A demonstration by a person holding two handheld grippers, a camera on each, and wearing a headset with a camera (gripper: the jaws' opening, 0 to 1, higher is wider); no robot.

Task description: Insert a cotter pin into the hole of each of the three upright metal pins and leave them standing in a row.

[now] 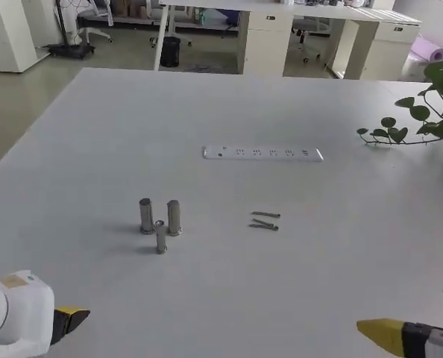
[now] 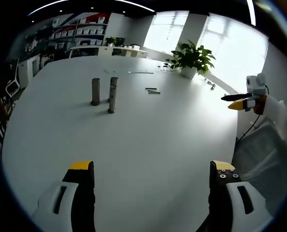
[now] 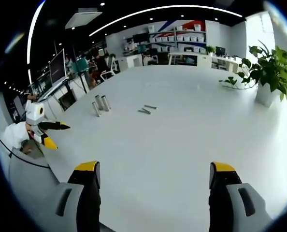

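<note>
Both grippers hang low at the near edge of the worktop [image 1: 341, 246], the left gripper [image 2: 151, 166] at about seven o'clock in the head view and the right gripper [image 3: 155, 167] at about five; the jaws of each are spread wide and hold nothing. The three metal pins [image 1: 174, 217] stand upright in a tight cluster left of centre, two side by side and the third just at their six o'clock, so not yet a row; the cotter pins [image 1: 264, 225] lie flat at the cluster's three o'clock, near but apart from it, with a power strip [image 1: 262, 154] well beyond at twelve. No pin looks fitted yet, so the step in hand is probably the first reach. I would send the right gripper to the nearer cotter pin and nip it by one end, leaving the legs free; they lie close together, so come in narrow to avoid dragging the neighbour. The left should steady one metal pin low on its shank; the holes are too small to make out from here, so turn it until the bore faces three o'clock.
</note>
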